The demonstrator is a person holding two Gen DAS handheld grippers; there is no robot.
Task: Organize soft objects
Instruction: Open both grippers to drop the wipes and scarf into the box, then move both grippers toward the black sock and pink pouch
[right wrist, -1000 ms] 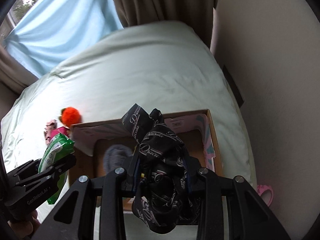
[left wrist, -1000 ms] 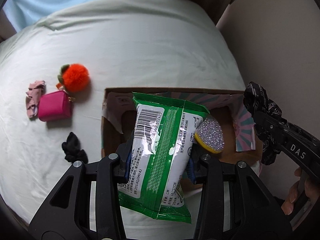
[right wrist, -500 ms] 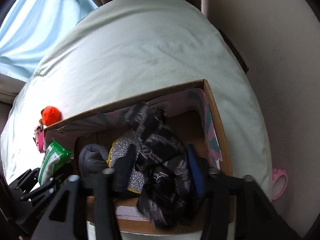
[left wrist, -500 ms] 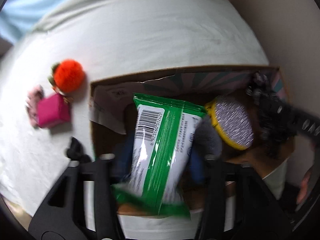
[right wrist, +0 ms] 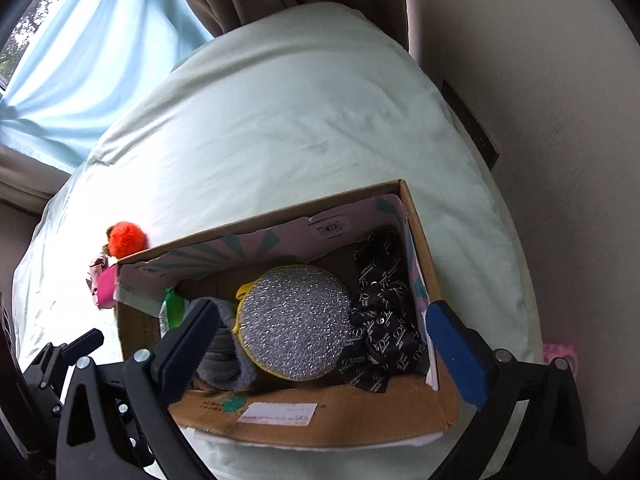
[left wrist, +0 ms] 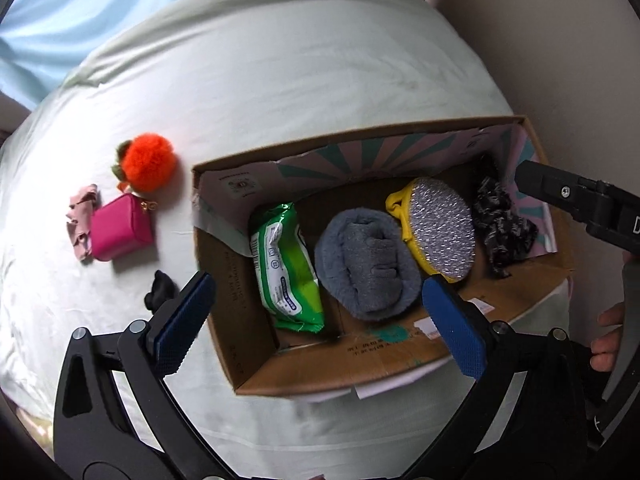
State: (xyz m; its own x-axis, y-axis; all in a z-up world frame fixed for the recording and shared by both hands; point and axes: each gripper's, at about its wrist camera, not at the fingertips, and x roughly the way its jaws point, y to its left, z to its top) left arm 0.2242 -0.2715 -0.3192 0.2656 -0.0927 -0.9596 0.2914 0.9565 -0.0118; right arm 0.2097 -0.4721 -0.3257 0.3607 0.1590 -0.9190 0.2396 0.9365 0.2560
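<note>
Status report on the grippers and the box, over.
Both hand-held grippers open, empty: left, right. Wipes pack and black scrunchie lying in box. Nothing blocking.

Your cardboard box (left wrist: 304,376) sits open on the bed, holding four soft things in a row. At the left end lies a green wipes pack (left wrist: 286,270), flat, label up. Beside it rests a grey fuzzy slipper (left wrist: 366,262), and a round silver scrubber (left wrist: 440,228) with yellow trim leans on the slipper's right side. A black printed scrunchie (left wrist: 500,226) is bunched at the right end. Outside, left of the box, you have an orange pompom (left wrist: 148,162), a pink pouch (left wrist: 120,232), a pale pink cloth (left wrist: 80,220) and a small black item (left wrist: 160,290).
</note>
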